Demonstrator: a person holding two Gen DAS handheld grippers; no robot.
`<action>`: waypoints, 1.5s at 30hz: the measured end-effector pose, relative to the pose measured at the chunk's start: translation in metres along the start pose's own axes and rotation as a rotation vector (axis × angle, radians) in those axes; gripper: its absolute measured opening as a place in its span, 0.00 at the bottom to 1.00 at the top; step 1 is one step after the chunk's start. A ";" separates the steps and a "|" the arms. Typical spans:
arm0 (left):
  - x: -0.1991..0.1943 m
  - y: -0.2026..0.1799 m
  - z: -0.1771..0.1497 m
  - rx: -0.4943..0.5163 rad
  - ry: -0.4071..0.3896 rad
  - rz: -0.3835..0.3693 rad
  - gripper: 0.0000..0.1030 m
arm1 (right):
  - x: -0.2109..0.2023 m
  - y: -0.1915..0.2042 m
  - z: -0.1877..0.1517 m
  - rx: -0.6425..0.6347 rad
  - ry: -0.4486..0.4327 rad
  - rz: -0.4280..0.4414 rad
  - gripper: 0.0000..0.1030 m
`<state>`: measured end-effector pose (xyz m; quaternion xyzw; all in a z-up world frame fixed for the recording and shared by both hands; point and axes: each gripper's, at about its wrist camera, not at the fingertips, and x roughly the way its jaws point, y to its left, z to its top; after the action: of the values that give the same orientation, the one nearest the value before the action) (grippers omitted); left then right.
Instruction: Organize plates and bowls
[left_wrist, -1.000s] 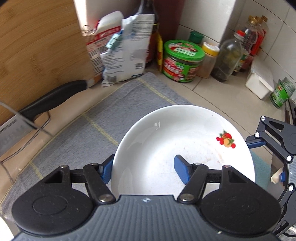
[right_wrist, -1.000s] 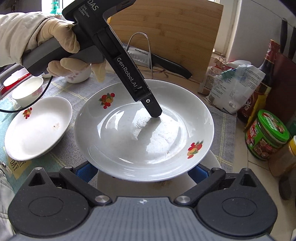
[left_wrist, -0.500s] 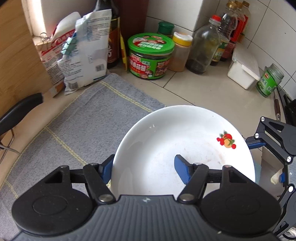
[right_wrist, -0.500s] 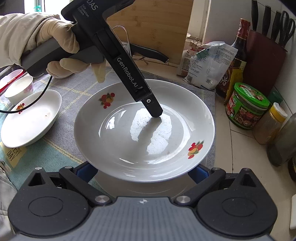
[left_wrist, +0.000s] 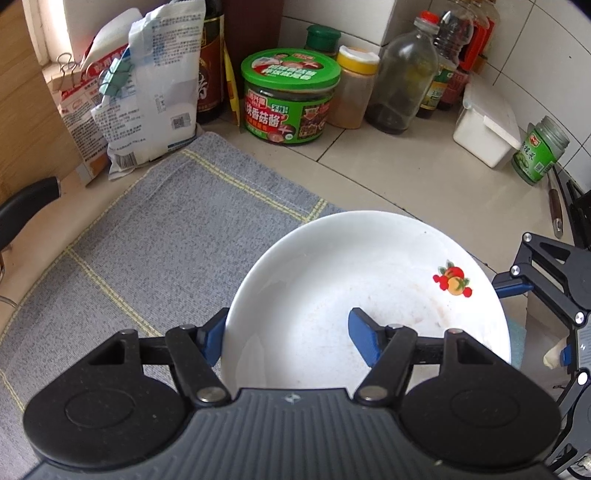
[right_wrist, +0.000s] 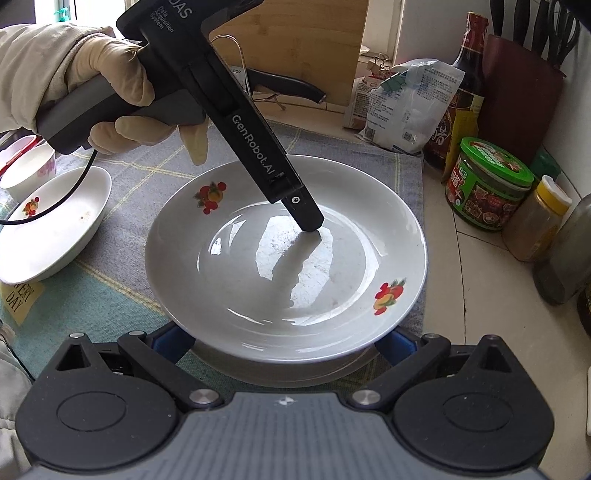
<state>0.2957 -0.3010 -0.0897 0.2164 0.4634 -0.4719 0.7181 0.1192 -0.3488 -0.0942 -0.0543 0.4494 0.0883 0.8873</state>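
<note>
A white plate (left_wrist: 332, 295) with small fruit prints hangs just above the grey cloth (left_wrist: 166, 229). My left gripper (left_wrist: 288, 336) is shut on its rim, one blue pad inside the dish and one outside. In the right wrist view the same plate (right_wrist: 258, 288) fills the middle, and the left gripper (right_wrist: 306, 221) reaches into it, held by a gloved hand (right_wrist: 110, 74). My right gripper (right_wrist: 282, 341) stands wide under the plate's near rim, its pads mostly hidden. It also shows beside the rim as the right gripper (left_wrist: 535, 325).
A smaller white dish (right_wrist: 48, 236) and a cup (right_wrist: 27, 170) sit left on the cloth. A green-lidded jar (left_wrist: 290, 96), bottles, food bags (left_wrist: 147, 85) and a white box (left_wrist: 484, 129) line the tiled back. A black knife handle (left_wrist: 26, 203) pokes in at left.
Both hands have carried the plate to the right, towards the jars. The wooden board and knife have slid out to the left. The plate keeps its place in both grippers.
</note>
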 end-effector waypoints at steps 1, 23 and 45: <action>0.000 0.000 0.000 -0.001 0.001 -0.001 0.66 | -0.001 0.000 -0.001 0.004 -0.001 0.004 1.00; 0.008 0.004 -0.002 -0.027 0.022 -0.027 0.72 | -0.001 -0.001 0.002 -0.003 0.031 0.004 1.00; -0.099 -0.019 -0.046 -0.035 -0.179 0.268 0.86 | -0.005 0.001 -0.007 -0.005 0.060 0.008 1.00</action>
<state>0.2455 -0.2282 -0.0230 0.2206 0.3727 -0.3811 0.8168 0.1106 -0.3498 -0.0939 -0.0573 0.4759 0.0914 0.8728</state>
